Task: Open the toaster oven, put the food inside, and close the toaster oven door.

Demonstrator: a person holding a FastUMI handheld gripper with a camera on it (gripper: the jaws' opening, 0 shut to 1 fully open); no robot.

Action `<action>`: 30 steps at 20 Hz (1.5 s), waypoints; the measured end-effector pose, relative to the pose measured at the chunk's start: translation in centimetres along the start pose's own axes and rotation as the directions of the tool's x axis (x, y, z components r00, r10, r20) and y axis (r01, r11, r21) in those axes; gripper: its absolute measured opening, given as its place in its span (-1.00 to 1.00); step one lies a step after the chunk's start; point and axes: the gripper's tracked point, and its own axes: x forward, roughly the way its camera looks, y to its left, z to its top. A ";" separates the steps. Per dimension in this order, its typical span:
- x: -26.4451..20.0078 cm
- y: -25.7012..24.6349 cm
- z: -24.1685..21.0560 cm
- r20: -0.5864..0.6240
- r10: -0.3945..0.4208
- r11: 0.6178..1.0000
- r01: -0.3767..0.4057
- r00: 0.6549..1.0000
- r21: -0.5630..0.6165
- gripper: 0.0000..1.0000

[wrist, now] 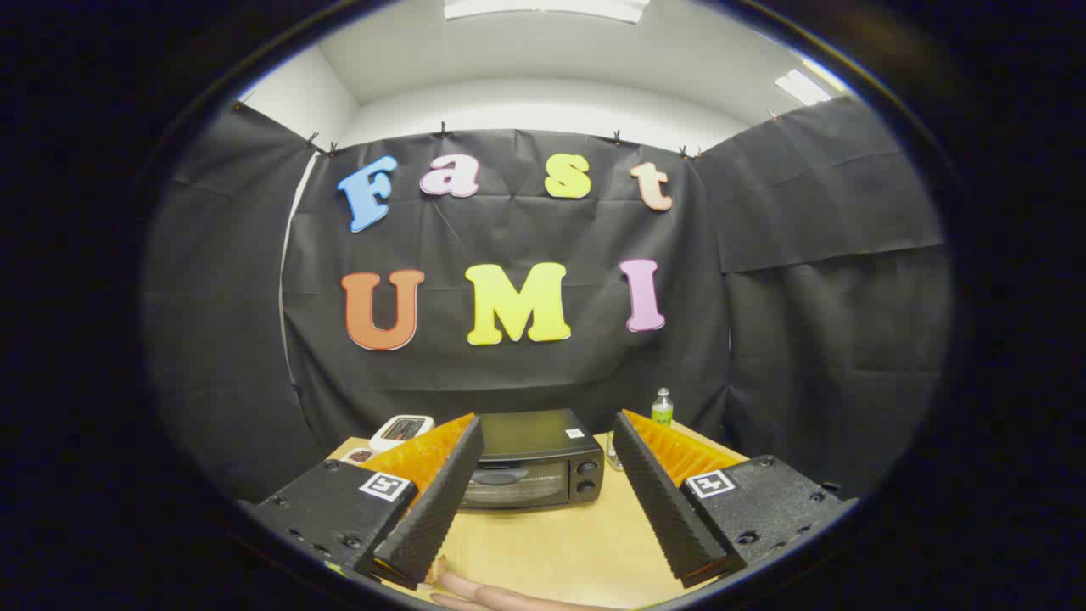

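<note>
The hand-held gripper (547, 501) is hanging wide open, gripping nothing; the toaster oven (534, 462) is sitting shut beyond its fingers on the surface (551, 543); I'd approach the door handle (499, 478) squarely.

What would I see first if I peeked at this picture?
First you'd spot the black toaster oven sitting on the wooden table, door closed, framed between the gripper fingers, which are spread wide open and holding nothing. Behind the oven's right side stands a small clear bottle with a green label, and off to its left sits a white tray with something dark in it. A person's fingers peek in near the closest table edge.
</note>
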 end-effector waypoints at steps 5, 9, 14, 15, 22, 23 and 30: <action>0.3 -0.4 -0.4 0.000 -0.010 1.000 0.010 1.000 -0.005 1.00; 0.9 -0.6 -1.0 -0.021 -0.014 1.000 0.014 1.000 -0.007 1.00; 3.1 0.8 -2.1 -0.039 0.017 1.000 -0.018 0.999 -0.019 1.00; 4.2 1.3 -2.7 -0.050 0.034 0.999 -0.035 0.998 -0.015 1.00; 14.7 5.5 -8.4 -0.165 0.121 0.989 -0.132 0.979 -0.059 1.00; 16.1 6.0 -9.3 -0.178 0.123 0.987 -0.139 0.976 -0.081 1.00; 22.5 7.6 -16.7 -0.309 0.074 0.984 -0.119 0.948 -0.129 1.00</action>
